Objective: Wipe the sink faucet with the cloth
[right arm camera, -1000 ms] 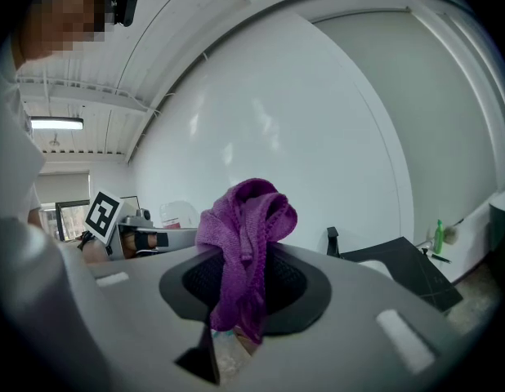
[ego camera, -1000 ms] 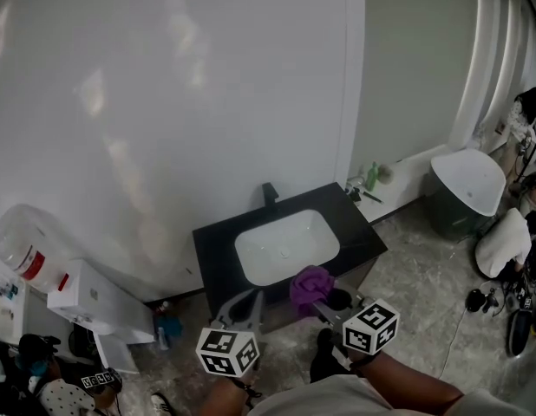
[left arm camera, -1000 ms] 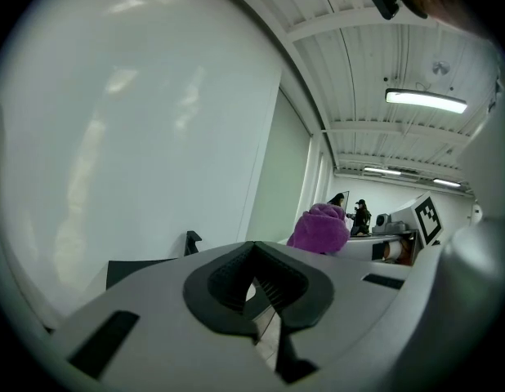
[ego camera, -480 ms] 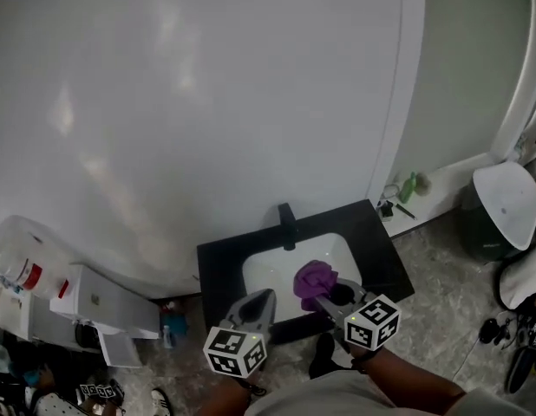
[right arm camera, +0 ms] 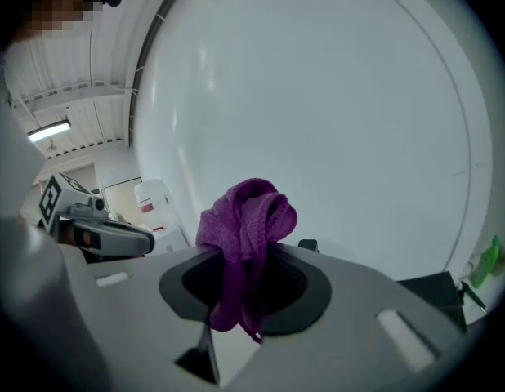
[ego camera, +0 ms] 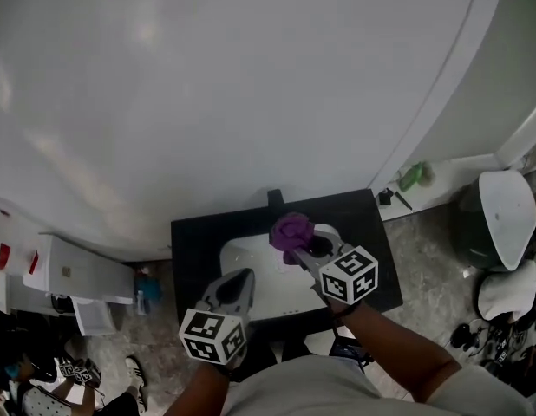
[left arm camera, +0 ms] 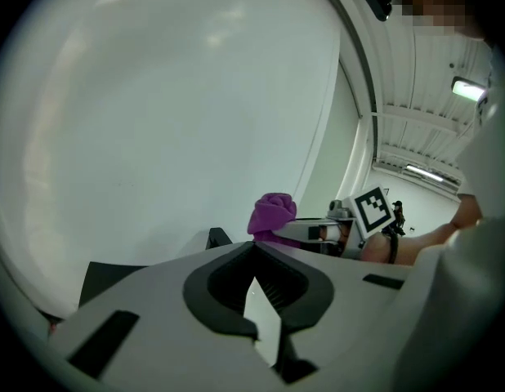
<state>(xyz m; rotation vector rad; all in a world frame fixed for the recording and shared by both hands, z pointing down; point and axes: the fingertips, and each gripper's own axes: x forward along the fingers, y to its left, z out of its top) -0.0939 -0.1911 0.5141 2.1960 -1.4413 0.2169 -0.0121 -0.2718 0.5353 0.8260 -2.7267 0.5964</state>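
A black faucet [ego camera: 274, 199] stands at the back of a white sink basin [ego camera: 242, 254] set in a black counter [ego camera: 188, 243]. My right gripper [ego camera: 299, 248] is shut on a bunched purple cloth [ego camera: 291, 230], held over the basin just right of and in front of the faucet. In the right gripper view the cloth [right arm camera: 244, 227] sticks up from the jaws, with the faucet [right arm camera: 308, 244] partly hidden behind it. My left gripper [ego camera: 243, 276] is shut and empty over the basin's front edge. The left gripper view shows the faucet [left arm camera: 216, 237] and the cloth [left arm camera: 272, 215] ahead.
A large white wall rises behind the counter. A green bottle [ego camera: 413, 176] and small dark items lie on a ledge to the right. A white tub-like object [ego camera: 502, 215] stands far right. White boxes [ego camera: 73, 276] sit on the floor at left.
Both grippers have moved forward over the sink. The purple cloth has gone from the counter's front edge to just beside the faucet. The head view has tilted closer to the wall.
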